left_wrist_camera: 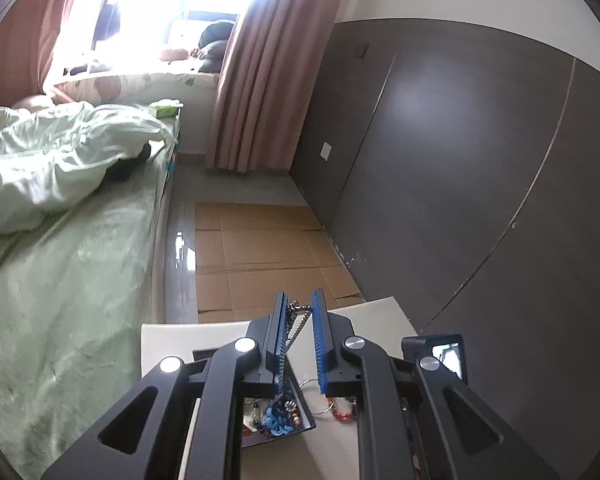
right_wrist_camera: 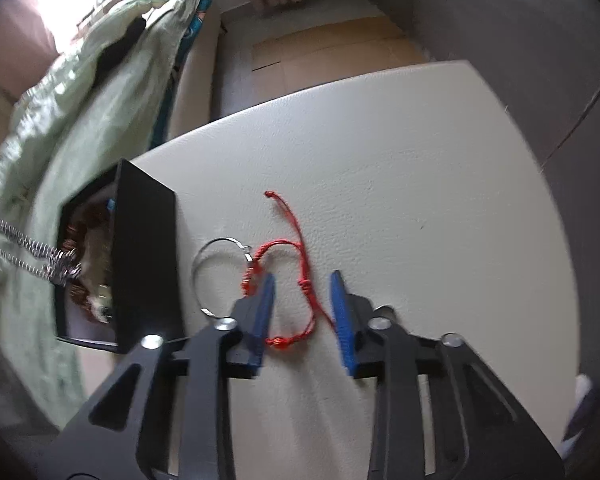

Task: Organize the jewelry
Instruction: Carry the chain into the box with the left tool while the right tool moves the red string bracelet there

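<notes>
My left gripper point(left_wrist_camera: 300, 312) is shut on a silver chain point(left_wrist_camera: 298, 322), pinched near the fingertips. The chain hangs down toward an open black box point(left_wrist_camera: 306, 426) holding several beaded pieces. In the right wrist view the same chain point(right_wrist_camera: 20, 246) runs from the left edge into the box point(right_wrist_camera: 148, 256). My right gripper point(right_wrist_camera: 302, 292) points steeply down at the white table point(right_wrist_camera: 400, 200). A red cord bracelet point(right_wrist_camera: 296, 280) lies flat between its blue fingers, which stand a little apart. A silver hoop point(right_wrist_camera: 216, 276) lies between the bracelet and the box.
A bed with a green sheet point(left_wrist_camera: 60, 300) and rumpled bedding runs along the left. Flattened cardboard point(left_wrist_camera: 260, 248) covers the floor beyond the table. A dark panelled wall point(left_wrist_camera: 460, 160) stands to the right, and a pink curtain point(left_wrist_camera: 252, 100) hangs behind.
</notes>
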Demonstrator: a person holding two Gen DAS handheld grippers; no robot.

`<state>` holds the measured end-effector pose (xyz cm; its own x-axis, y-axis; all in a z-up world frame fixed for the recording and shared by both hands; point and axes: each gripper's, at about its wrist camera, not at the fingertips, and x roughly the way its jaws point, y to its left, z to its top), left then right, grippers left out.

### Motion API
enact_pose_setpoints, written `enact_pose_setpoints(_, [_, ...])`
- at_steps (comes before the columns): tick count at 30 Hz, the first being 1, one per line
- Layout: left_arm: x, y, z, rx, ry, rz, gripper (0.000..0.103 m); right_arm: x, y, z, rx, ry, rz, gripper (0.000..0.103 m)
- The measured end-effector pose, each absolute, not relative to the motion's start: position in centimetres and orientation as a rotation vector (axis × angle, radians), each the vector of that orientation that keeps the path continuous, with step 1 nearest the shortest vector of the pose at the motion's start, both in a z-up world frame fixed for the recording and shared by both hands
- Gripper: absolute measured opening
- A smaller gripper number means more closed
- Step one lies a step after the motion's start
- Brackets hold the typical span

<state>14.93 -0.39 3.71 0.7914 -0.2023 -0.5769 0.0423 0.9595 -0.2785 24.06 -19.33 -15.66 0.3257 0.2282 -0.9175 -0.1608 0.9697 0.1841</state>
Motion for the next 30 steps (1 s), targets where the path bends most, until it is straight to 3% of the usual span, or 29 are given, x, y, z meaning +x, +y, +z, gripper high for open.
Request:
enact_pose_setpoints(2, [14.7,0.0,2.7,-0.268,0.648,-0.133,0.01,24.1,-19.5,-15.8,0.041,1.204,0.236,0.007])
enact_pose_setpoints(10, [14.8,0.9,-2.0,-0.297,0.724,-0.139,0.013,23.7,-21.1,-12.4,0.159,1.105,0.265,0.006])
enact_pose_setpoints(11, [14.8,1.1,-2.4,-0.304,0.735,-0.136,0.025,23.5,-21.3,-11.4,0.187,1.074,0.276,0.006])
enact_pose_setpoints(12, [14.8,1.2,-2.9,-0.318,0.747,-0.137,0.043,23.4,-21.5,-10.7,0.208,1.048,0.287,0.006])
enact_pose_setpoints(13, [14.7,1.2,-3.2,-0.326,0.747,-0.138,0.05,23.3,-21.5,-10.0,0.227,1.025,0.296,0.006])
enact_pose_setpoints(19, [14.4,1.4,-4.0,-0.312,0.741,-0.108,0.055,22.1,-22.1,-7.1,0.381,0.895,0.372,0.007])
enact_pose_setpoints(21, [14.3,1.7,-3.9,-0.308,0.732,-0.085,0.068,22.1,-21.8,-6.8,0.418,0.886,0.404,0.007])
enact_pose_setpoints(30, [14.2,4.5,-3.8,-0.357,0.704,-0.003,0.087,21.3,-18.6,-5.6,0.465,0.849,0.539,0.007])
